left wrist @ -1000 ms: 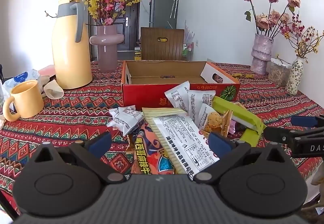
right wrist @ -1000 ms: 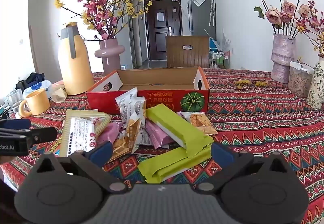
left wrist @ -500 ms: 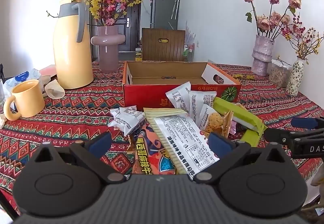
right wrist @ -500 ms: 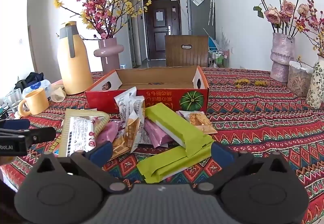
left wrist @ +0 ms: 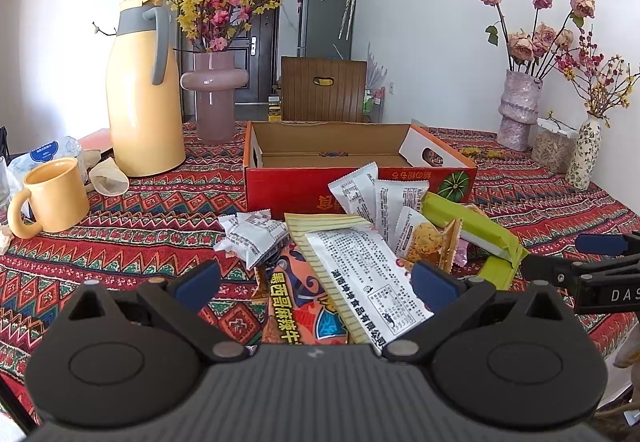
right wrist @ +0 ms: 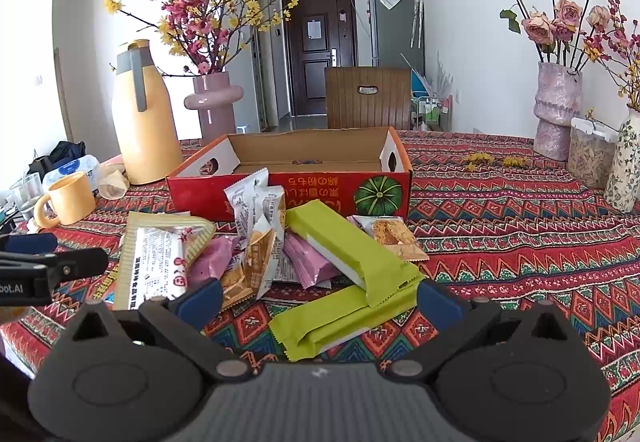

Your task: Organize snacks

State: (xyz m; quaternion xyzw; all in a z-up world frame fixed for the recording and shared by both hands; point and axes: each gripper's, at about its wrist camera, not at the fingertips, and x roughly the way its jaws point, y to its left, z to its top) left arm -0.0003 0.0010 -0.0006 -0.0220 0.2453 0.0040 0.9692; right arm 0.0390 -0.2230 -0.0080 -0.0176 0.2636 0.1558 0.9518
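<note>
Left gripper (left wrist: 316,284): low in the frame, level, pointing at the snack pile; fingers (left wrist: 198,284) spread wide, holding nothing.
Right gripper (right wrist: 320,298): low centre of its view, level, aimed at the green packets; fingers (right wrist: 438,300) wide apart, empty. Its tip also shows at the right edge of the left view.
Snack pile (left wrist: 360,242): heaped at frame centre on the surface (left wrist: 140,226), just before the box's front wall.
White label packet (left wrist: 368,278): lies between the left fingers, over an orange packet (left wrist: 300,306).
Green packets (right wrist: 348,282): two, stacked crosswise, between the right fingers in the lower centre.
Cardboard box (right wrist: 292,178): open, red front, mid-frame behind the pile; little to see inside.
Open room: bare patterned cloth to the right of the pile in the right view.
Left side: yellow mug (left wrist: 52,194) and yellow flask (left wrist: 142,90) stand well apart from the pile.
Far right: vases (right wrist: 558,110) near the wall.
</note>
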